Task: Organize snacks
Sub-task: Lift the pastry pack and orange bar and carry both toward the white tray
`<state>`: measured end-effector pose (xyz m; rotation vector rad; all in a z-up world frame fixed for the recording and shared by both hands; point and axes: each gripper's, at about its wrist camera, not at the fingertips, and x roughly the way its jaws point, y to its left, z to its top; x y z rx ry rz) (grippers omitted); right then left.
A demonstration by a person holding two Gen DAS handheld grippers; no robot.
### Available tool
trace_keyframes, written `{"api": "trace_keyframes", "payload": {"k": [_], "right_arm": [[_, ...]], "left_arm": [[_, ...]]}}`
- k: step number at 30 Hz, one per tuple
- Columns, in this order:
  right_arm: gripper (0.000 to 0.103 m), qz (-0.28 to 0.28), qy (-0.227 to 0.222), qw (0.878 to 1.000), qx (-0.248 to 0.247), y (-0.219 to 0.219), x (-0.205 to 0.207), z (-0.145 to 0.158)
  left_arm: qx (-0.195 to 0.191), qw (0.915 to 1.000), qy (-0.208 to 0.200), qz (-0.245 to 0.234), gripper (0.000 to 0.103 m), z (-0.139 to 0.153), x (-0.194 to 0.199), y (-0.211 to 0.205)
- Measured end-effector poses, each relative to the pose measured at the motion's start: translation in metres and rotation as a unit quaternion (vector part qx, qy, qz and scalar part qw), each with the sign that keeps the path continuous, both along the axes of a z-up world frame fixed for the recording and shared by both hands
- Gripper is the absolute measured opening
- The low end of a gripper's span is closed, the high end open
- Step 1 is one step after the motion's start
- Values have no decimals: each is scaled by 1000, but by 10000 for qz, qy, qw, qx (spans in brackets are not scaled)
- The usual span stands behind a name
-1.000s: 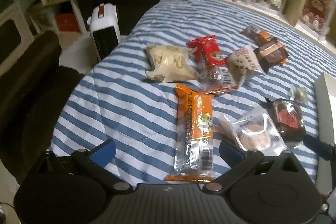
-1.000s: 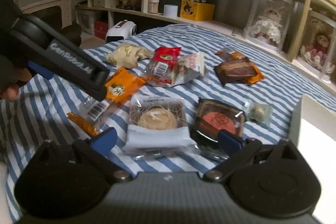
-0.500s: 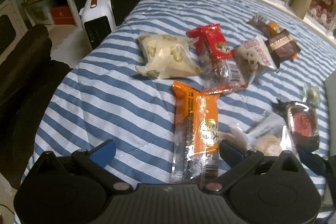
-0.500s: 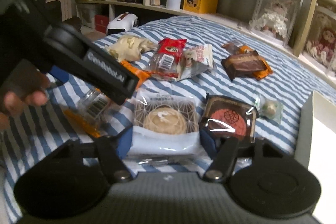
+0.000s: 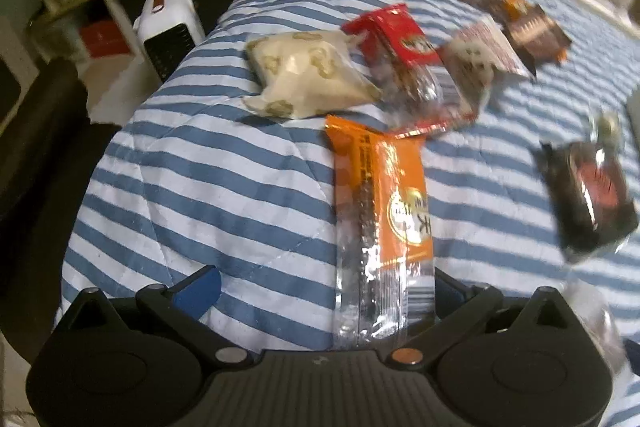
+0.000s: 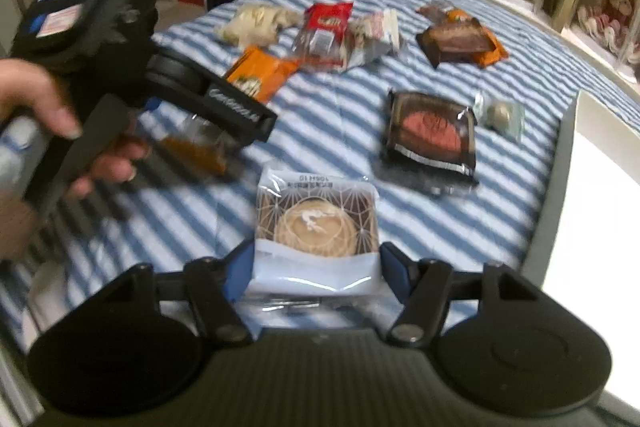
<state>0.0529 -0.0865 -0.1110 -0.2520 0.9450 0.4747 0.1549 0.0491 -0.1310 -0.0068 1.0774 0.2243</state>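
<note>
Our right hand-held gripper [image 6: 316, 269] has its two blue-padded fingers [image 6: 240, 273] pressed against the sides of the clear-wrapped pastry pack [image 6: 316, 223], held low over the near edge of the bed [image 6: 340, 115]. Our left hand-held gripper [image 5: 320, 291] sits low near the bed's left edge, its fingers spread wide, with the orange snack bar [image 5: 380, 223] lying between them, nearer the right finger; whether they touch it we cannot tell. In the right wrist view our left hand [image 6: 52, 131] wraps the black handle of that gripper, fingers curled around the grip.
</note>
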Motion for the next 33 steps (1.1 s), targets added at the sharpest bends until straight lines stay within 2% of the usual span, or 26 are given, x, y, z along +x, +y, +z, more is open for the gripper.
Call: {"api": "trace_keyframes", "payload": {"k": [4,10,13,20,22,26,33], "right_arm": [[73,95,142,9998,67,2,-9,2],[74,45,108,9997,212,9,-1,0],[75,4,134,9995,277,10,3,-2],[72,-63,335,9989,316,10,15,-10],[72,-42,317,9991,284,11,16,-10],[71,-71,318,9990,318,8,15,-8],[70,-303,108,9982,502,-6,17,8]], "left_arm": [[-60,10000,-29,2,103,-2,-1,2],[-166,9997,-74,-181,103,1,-4,5],[-491,9984,-214,-154,100,8,-7,9],[-1122,9916,-613,-182,59,25,-8,11],[-1219,9901,-615,-338,55,26,-7,6],[-847,9930,-542,-616,47,22,-6,-6],[-833,9926,-641,-601,39,27,-11,-3]]}}
